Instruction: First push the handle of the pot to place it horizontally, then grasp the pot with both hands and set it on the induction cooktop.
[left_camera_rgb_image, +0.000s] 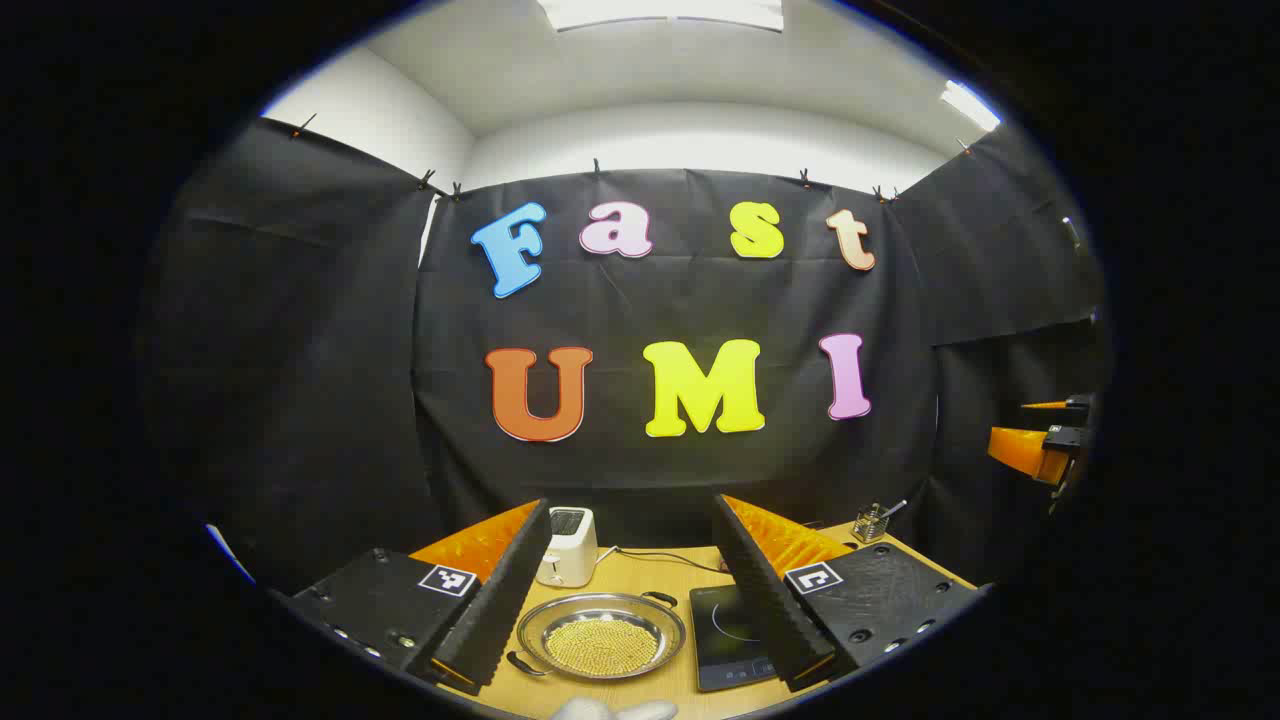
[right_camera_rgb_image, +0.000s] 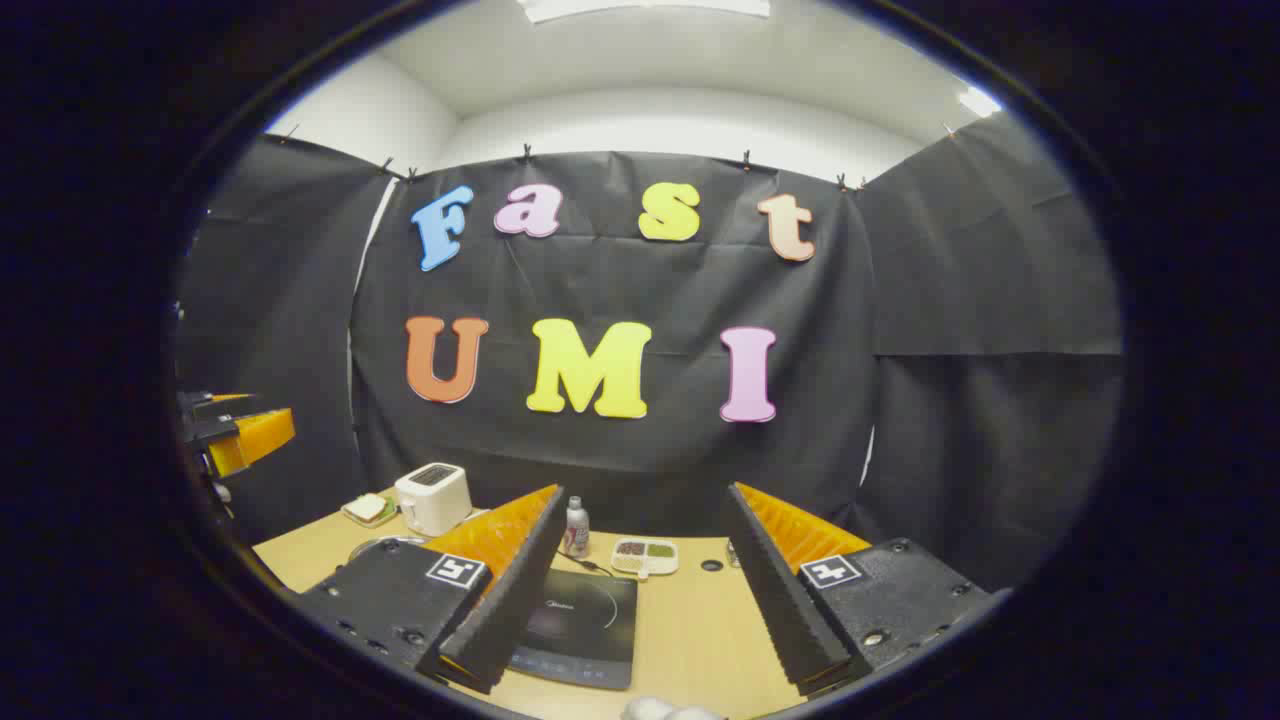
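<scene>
nothing looks done: the pot (left_camera_rgb_image: 601, 640) sits on the table (left_camera_rgb_image: 655, 568) beside the induction cooktop (left_camera_rgb_image: 728, 636), untouched; left gripper (left_camera_rgb_image: 634, 590) and right gripper (right_camera_rgb_image: 640, 575) both spread wide, empty

toaster (left_camera_rgb_image: 567, 547); bottle (right_camera_rgb_image: 575, 527); snack tray (right_camera_rgb_image: 645, 556)

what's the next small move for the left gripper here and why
Probably lower the left gripper toward the pot and nudge a handle round. Its jaws are open above the table, and the pot's two handles sit on a diagonal beside the induction cooktop, not horizontal.
</scene>
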